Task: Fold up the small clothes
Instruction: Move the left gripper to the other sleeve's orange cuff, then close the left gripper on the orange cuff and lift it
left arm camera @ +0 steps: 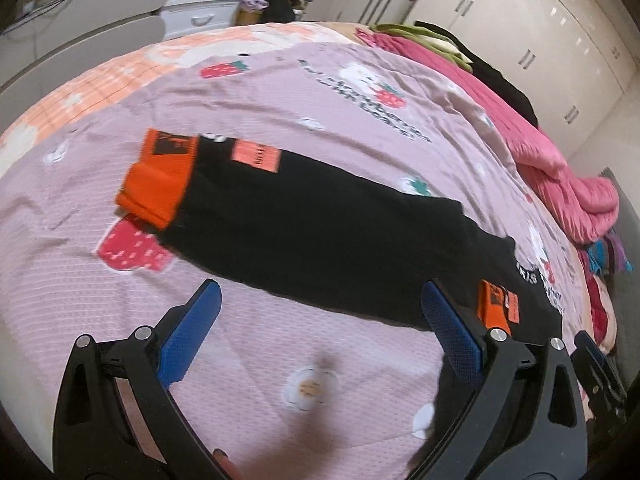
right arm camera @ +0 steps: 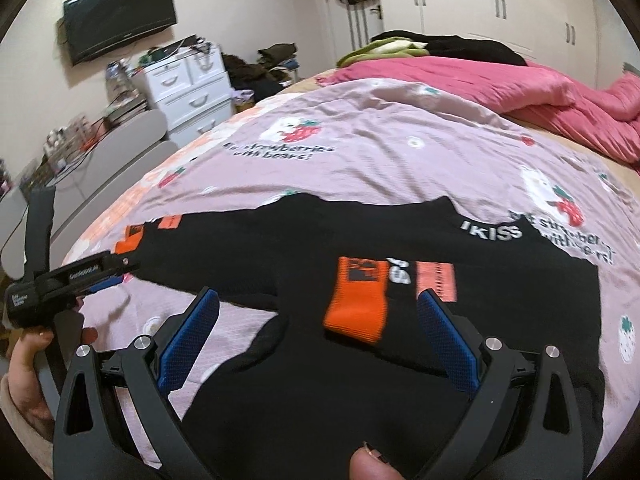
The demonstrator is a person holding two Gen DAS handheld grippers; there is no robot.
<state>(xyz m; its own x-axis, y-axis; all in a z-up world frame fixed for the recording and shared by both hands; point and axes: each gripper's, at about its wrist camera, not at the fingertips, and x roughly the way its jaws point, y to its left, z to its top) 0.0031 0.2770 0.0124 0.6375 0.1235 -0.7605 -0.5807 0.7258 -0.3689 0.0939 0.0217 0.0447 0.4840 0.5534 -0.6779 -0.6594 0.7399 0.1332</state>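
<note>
Two grippers hover wide open over a black top with orange cuffs, spread flat across a pink strawberry-print bedsheet. Seen from the right wrist, the right gripper holds nothing, its blue pads either side of one folded-in sleeve's orange cuff, while the left gripper, held in a hand, sits near the other sleeve at the left. From the left wrist, the left gripper hangs released just short of the sleeve, whose orange cuff lies far left; a pink quilt is bunched on the right.
</note>
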